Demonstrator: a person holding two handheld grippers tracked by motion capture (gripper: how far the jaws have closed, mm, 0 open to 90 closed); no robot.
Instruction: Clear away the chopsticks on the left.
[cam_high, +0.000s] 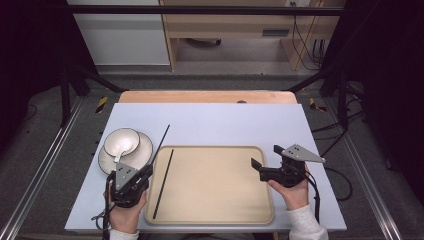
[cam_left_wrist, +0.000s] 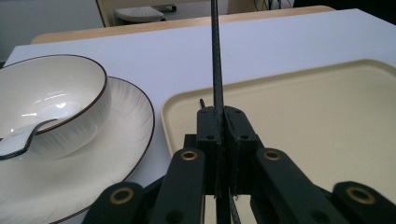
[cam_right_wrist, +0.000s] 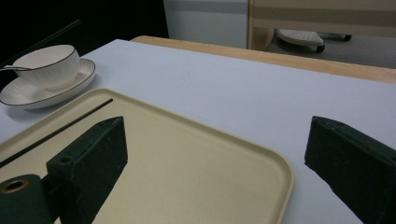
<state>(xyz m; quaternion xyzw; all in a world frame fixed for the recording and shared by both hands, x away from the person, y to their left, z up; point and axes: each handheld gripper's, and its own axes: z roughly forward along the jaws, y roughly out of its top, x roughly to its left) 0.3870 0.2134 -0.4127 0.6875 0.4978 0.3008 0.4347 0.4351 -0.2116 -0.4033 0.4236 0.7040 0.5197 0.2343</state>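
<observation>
Left claw (cam_left_wrist: 218, 116) clamps a chopstick (cam_high: 161, 141); lay it parallel beside its mate (cam_high: 163, 183) on the tray (cam_high: 220, 220). Right claw (cam_high: 266, 161) gapes empty.

A wooden shelf unit (cam_high: 227, 25) stands beyond the table (cam_high: 225, 122).

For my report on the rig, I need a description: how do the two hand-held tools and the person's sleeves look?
Both tools are black. The left tool and the right tool each carry a grey three-cornered plate on top. Brass-coloured rings mark the joints of the left tool, and its two jaws are blocky. A dark cable trails from each tool. The sleeves are light grey with ribbed cuffs.
</observation>
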